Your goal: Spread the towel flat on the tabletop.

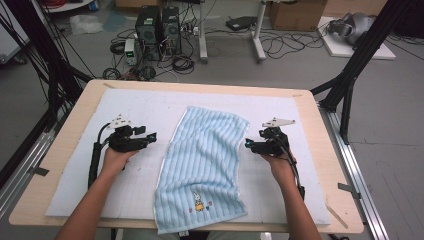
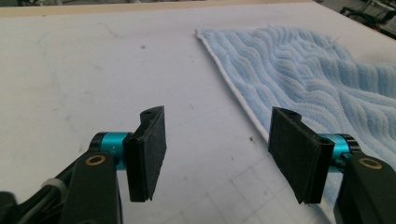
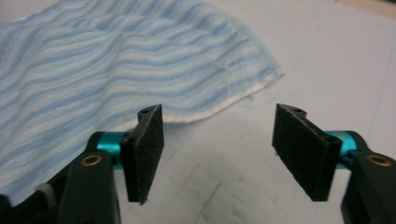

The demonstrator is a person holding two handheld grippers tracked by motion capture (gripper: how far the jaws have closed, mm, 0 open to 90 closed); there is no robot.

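Note:
A light blue striped towel (image 1: 202, 165) with a small rabbit picture near its front edge lies spread on the white mat (image 1: 145, 107), its front hem hanging over the table edge. My left gripper (image 1: 151, 137) hovers just left of the towel's left hem, jaws open and empty; in the left gripper view the towel (image 2: 308, 70) lies ahead to the right. My right gripper (image 1: 248, 144) sits at the towel's right edge, jaws open with nothing between them; the towel (image 3: 116, 65) and its corner lie just beyond the pads.
The wooden table (image 1: 65, 135) carries the mat. Black frame posts (image 1: 350, 75) stand at both sides. Computer towers (image 1: 157, 27), cables and a cardboard box (image 1: 295, 12) sit on the floor behind.

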